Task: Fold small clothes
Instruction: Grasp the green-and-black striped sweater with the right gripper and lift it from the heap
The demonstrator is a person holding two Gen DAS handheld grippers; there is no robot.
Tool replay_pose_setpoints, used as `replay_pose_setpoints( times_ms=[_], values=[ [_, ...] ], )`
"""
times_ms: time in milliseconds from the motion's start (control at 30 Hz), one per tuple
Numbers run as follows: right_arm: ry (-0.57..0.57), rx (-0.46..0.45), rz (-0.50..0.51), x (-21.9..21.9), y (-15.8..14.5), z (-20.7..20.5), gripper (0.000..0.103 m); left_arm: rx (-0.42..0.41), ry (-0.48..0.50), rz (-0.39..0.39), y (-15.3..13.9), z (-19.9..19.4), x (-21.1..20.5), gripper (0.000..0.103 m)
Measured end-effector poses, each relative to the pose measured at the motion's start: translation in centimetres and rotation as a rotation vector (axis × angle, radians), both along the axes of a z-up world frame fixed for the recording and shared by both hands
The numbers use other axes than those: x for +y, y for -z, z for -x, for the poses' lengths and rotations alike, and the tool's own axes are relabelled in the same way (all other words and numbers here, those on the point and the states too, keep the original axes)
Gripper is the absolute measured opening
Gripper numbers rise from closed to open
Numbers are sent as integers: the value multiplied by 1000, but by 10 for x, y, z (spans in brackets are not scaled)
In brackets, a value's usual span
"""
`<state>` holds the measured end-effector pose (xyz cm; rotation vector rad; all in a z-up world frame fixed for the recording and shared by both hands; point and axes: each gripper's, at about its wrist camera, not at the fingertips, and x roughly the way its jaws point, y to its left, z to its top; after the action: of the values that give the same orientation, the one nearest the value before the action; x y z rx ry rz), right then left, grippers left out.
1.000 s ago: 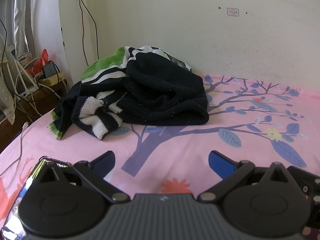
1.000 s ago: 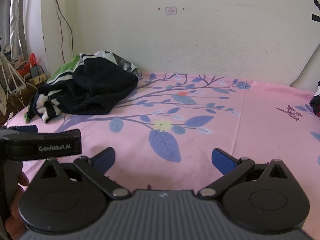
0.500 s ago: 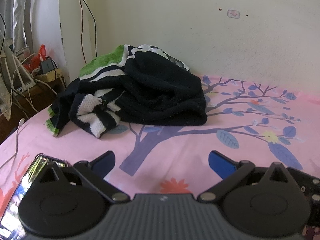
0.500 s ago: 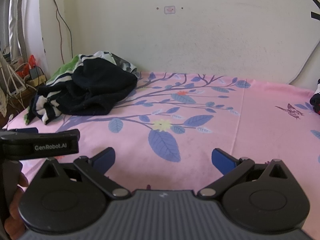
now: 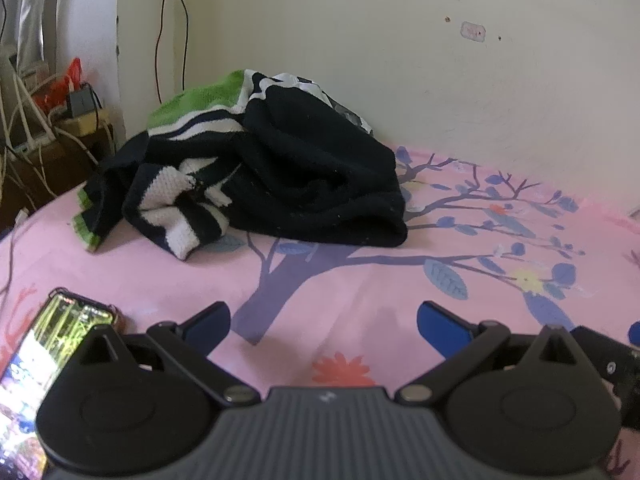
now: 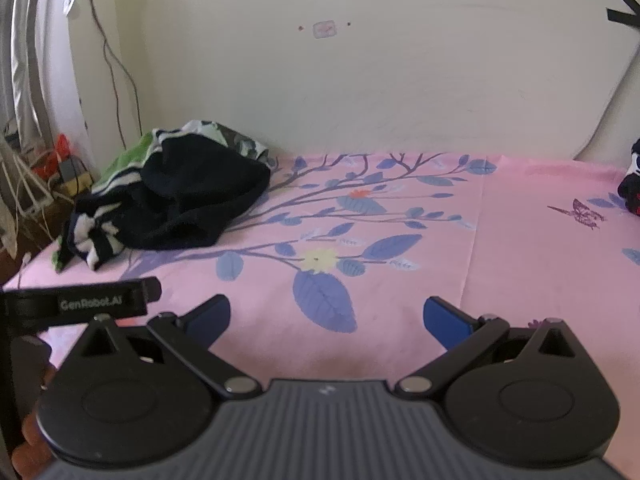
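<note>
A crumpled pile of small clothes point(image 5: 280, 168) lies at the back left of the bed against the wall: a black garment on top, black-and-white striped knit and a green piece beneath. In the right wrist view the same pile point(image 6: 180, 204) sits far left. My left gripper point(image 5: 324, 324) hovers open above the pink sheet, well short of the pile, with nothing between its blue fingers. My right gripper point(image 6: 326, 316) is open too, over the sheet's leaf print, empty. The body of the left gripper point(image 6: 80, 304) shows at the left of the right wrist view.
A lit phone point(image 5: 48, 344) lies on the pink floral sheet point(image 5: 400, 280) by the left gripper. Cables and a power strip point(image 5: 60, 120) crowd a low stand left of the bed. A dark stuffed item point(image 6: 630, 188) sits at the right edge. The wall point(image 6: 400, 80) backs the bed.
Both grippers have drifted slightly forward and left toward the clothes pile. More of the phone shows now. Jaws stay open.
</note>
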<state>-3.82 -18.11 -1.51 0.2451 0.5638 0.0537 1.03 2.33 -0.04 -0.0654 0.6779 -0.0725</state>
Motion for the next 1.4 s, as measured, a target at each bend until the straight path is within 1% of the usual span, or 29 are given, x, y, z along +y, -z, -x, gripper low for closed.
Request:
replay_pose_setpoints(
  times_ms=[67, 100, 200, 233, 300, 333, 367, 400, 433, 500, 533, 567, 633, 667, 700, 733, 767, 800, 833, 900, 967, 1000, 1033, 1100, 1167, 1233, 1300, 1333, 1400],
  values=[
    [-12, -22, -44, -5, -1, -2, 97, -26, 3, 33, -1, 2, 5, 103],
    [-27, -30, -62, -8, -2, -7, 97, -55, 5, 63, -2, 5, 8, 103],
    [-65, -17, -46, -5, -14, -32, 97, -124, 26, 132, -4, 12, 14, 103],
    [-86, -15, -50, -1, -21, -45, 97, -136, 30, 148, -5, 13, 15, 103],
    [-144, -20, -50, 13, -36, -70, 95, -129, 29, 161, -7, 12, 17, 103],
    [-180, -22, -36, 26, -43, -86, 90, -125, 24, 173, -7, 12, 19, 103],
    [-204, -20, -17, 37, -49, -100, 71, -117, 15, 183, -8, 12, 22, 103],
    [-247, -2, -5, 53, -55, -120, 63, -103, 0, 192, -7, 11, 26, 103],
    [-276, 12, -4, 64, -57, -134, 58, -88, -12, 202, -7, 10, 30, 103],
    [-367, 24, -10, 90, -62, -162, 65, -62, -40, 232, -6, 7, 39, 103],
    [-409, 37, 5, 105, -62, -175, 72, -52, -59, 254, -5, 5, 45, 103],
    [-436, 50, 25, 117, -61, -186, 81, -44, -78, 276, -4, 4, 50, 103],
    [-476, 73, 79, 143, -55, -203, 86, -24, -111, 314, -1, 1, 60, 103],
    [-487, 92, 108, 153, -51, -210, 83, -17, -120, 321, 0, 0, 62, 103],
    [-485, 121, 147, 164, -45, -218, 78, -9, -124, 321, 1, -2, 62, 103],
    [-454, 158, 196, 173, -38, -227, 39, -4, -124, 317, 1, -2, 62, 103],
    [-418, 181, 211, 174, -35, -230, 0, -2, -125, 310, 2, -3, 61, 103],
    [-386, 179, 162, 166, -38, -232, 0, -6, -130, 304, 2, -3, 61, 103],
    [-347, 145, 91, 152, -48, -231, 0, -13, -132, 305, 1, -2, 62, 103],
    [-248, 50, 67, 123, -75, -219, 0, -30, -140, 297, 0, 1, 62, 103],
    [-166, -49, 32, 84, -109, -200, 0, -49, -147, 287, -2, 3, 62, 103],
    [-131, -88, 9, 63, -125, -188, 0, -66, -150, 284, -3, 5, 62, 103],
    [-90, -128, 7, 43, -141, -172, 0, -81, -155, 284, -5, 7, 63, 103],
    [-26, -199, 22, 10, -168, -137, 0, -121, -166, 289, -8, 11, 66, 103],
    [30, -272, 41, -23, -191, -92, 0, -154, -180, 285, -11, 15, 67, 103],
    [91, -333, 53, -58, -213, -38, 0, -185, -194, 281, -14, 19, 68, 103],
    [133, -362, 56, -88, -226, 10, 0, -220, -206, 282, -18, 24, 71, 103],
    [159, -363, 70, -103, -229, 37, 0, -236, -207, 280, -21, 28, 72, 103],
    [211, -333, 118, -127, -229, 79, 0, -270, -192, 272, -28, 37, 74, 103]
  ],
)
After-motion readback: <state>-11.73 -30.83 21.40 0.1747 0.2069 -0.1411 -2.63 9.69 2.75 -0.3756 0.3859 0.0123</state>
